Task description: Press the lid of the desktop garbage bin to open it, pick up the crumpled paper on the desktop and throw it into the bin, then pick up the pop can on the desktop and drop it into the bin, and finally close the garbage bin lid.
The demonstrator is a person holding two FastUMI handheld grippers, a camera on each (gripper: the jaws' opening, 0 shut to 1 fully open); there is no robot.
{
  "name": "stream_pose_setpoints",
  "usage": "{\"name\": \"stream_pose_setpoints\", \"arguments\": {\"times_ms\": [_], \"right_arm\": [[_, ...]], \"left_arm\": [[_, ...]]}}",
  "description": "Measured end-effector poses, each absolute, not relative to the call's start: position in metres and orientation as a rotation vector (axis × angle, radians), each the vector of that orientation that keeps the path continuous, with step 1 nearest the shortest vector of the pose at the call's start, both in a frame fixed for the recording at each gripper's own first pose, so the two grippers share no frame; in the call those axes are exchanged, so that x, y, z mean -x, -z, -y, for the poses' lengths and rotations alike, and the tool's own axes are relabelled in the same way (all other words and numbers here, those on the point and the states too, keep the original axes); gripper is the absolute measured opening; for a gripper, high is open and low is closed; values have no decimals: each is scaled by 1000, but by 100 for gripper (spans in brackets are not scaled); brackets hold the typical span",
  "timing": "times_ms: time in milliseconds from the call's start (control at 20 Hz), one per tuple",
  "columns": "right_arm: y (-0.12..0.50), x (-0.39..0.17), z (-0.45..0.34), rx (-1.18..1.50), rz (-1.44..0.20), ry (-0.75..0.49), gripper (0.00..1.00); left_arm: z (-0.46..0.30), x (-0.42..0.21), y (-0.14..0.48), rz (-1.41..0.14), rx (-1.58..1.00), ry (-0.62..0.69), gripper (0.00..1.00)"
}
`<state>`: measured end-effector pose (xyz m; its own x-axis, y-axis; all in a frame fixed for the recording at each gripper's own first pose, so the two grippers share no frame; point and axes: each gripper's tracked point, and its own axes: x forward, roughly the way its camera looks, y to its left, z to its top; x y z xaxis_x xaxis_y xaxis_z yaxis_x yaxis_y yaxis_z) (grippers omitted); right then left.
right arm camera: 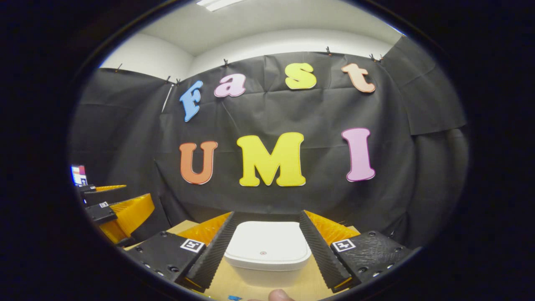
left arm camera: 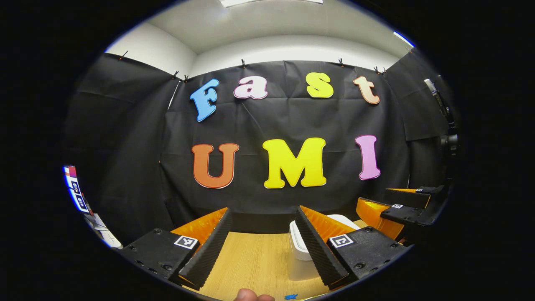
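Looks like step one, lid press not done yet. The bin [right arm camera: 267, 251] sits on the wooden desktop [left arm camera: 255, 259] with its lid [right arm camera: 267, 242] down, dead ahead between the right gripper [right arm camera: 265, 251] and its wide-spread fingers. Left gripper [left arm camera: 263, 246] hangs open too, bin just off to its right. Next move is probably pushing down on that lid

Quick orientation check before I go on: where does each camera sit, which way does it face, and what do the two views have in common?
Left gripper view: rides on the left claw, looking forward over the wooden table at the booth wall; its own open fingers and a fingertip show, with the right claw off to the right.
Right gripper view: rides on the right claw, aimed at the closed white bin framed between its open fingers; the left claw shows at left.
Shared: the bin, the table, the wall.
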<state>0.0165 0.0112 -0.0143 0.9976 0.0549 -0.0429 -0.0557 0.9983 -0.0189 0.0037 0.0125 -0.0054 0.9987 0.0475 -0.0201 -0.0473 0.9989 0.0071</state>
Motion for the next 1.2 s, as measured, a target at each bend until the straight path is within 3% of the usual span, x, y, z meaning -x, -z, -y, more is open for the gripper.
{"name": "stream_pose_setpoints", "arguments": {"times_ms": [550,1050,1100,1150,1200], "right_arm": [[28,-19,2,45,-85,-27,94],[91,-46,-1,27,-291,-48,94],[97,-50,-4,27,-311,-52,92],[101,-51,-4,33,-327,-53,80],[105,-55,-6,36,-339,-59,75]], "left_arm": [[-12,-7,21,-40,27,-41,98],[-11,-2,36,-88,36,-51,98],[-12,-2,36,-88,30,-54,98],[-13,2,37,-89,24,-57,100],[-13,3,38,-91,20,-60,98]]}}
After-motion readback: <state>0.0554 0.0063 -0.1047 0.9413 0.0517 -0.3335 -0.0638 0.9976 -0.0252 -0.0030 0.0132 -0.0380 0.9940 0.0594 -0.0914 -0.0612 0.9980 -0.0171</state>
